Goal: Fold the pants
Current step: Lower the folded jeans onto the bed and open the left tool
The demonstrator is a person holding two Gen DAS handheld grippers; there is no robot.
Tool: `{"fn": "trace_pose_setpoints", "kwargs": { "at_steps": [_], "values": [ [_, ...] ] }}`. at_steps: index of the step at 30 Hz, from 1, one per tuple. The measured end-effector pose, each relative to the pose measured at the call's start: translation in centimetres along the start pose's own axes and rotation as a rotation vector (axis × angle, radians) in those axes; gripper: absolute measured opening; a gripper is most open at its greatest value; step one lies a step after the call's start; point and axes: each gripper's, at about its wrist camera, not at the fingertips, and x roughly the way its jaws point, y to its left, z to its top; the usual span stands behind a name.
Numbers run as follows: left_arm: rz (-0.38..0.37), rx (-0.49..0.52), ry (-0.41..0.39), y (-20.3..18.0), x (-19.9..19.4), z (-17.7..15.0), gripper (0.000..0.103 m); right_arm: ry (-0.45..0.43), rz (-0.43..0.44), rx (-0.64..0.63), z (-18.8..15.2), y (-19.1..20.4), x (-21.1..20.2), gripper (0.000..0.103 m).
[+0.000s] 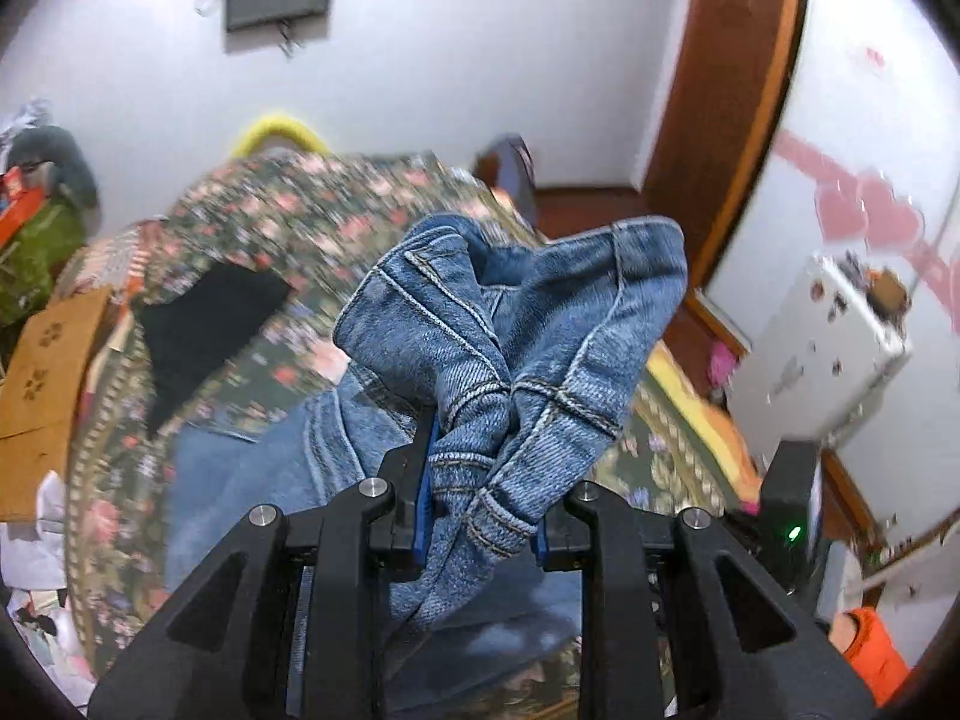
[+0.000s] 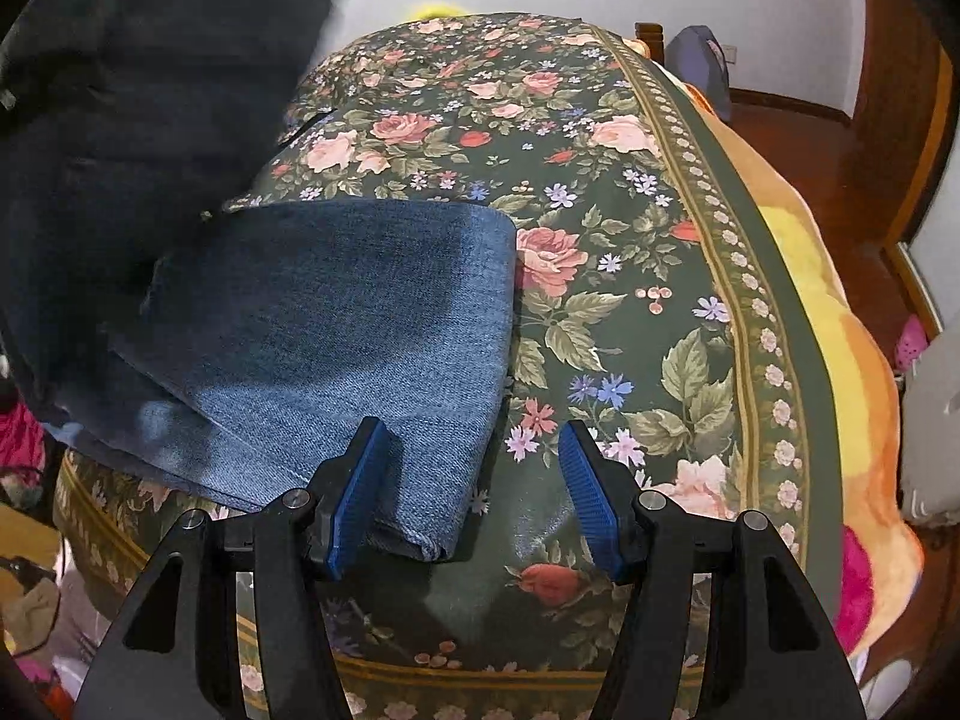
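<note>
The blue denim pants [image 1: 510, 324] are bunched at the waistband in my left gripper [image 1: 480, 480], which is shut on them and holds them lifted above the bed; the rest hangs down below. In the right wrist view a folded pant leg [image 2: 336, 324] lies flat on the floral bedspread [image 2: 630, 240]. A dark, blurred part of the pants [image 2: 120, 120] hangs at the upper left. My right gripper [image 2: 474, 468] is open and empty, with its left finger resting on the leg's near corner.
A black cloth [image 1: 204, 324] lies on the bedspread at left. A wooden board [image 1: 48, 378] stands by the bed's left side. An orange-yellow blanket [image 2: 840, 324] edges the bed's right side. A white box [image 1: 822, 354] and a wooden door frame [image 1: 732, 120] are at right.
</note>
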Motion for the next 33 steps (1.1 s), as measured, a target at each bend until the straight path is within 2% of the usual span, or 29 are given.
{"fn": "trace_pose_setpoints", "kwargs": {
  "at_steps": [4, 9, 14, 16, 21, 24, 25, 29, 31, 33],
  "values": [
    [0.014, 0.083, 0.096, -2.7, 3.7, -2.5, 0.023, -0.002, 0.016, 0.012, -0.1, -0.3, 0.0, 0.057],
    [0.070, 0.170, 0.163, -5.3, 6.1, -5.0, 0.024, -0.007, 0.020, 0.026, -0.2, -0.5, -0.2, 0.057],
    [0.066, 0.168, 0.218, -5.2, 7.1, -5.8, 0.033, -0.013, 0.016, 0.035, -0.6, -0.6, -0.9, 0.057],
    [0.054, 0.148, 0.246, -5.1, 6.9, -5.8, 0.044, -0.016, 0.011, 0.038, -0.8, -0.5, -1.4, 0.057],
    [0.007, 0.096, 0.289, -4.3, 6.1, -5.5, 0.050, -0.019, 0.002, 0.043, -1.1, -0.5, -2.3, 0.057],
    [-0.044, 0.072, 0.288, -3.8, 4.6, -5.4, 0.058, -0.012, 0.001, 0.037, -1.3, -0.3, -2.7, 0.057],
    [-0.054, 0.074, 0.276, -3.7, 3.8, -5.3, 0.065, -0.009, -0.001, 0.033, -1.3, -0.2, -2.7, 0.057],
    [-0.059, 0.016, 0.214, -1.4, 0.8, -4.2, 0.068, -0.008, 0.004, 0.022, -1.8, 0.4, -3.1, 0.057],
    [-0.033, -0.014, 0.195, 0.7, 0.1, -3.3, 0.070, -0.012, 0.012, 0.022, -1.8, 0.7, -3.3, 0.057],
    [0.055, -0.014, 0.163, 2.9, 0.0, -2.2, 0.075, -0.016, 0.023, 0.019, -1.7, 1.1, -3.3, 0.057]
  ]
}}
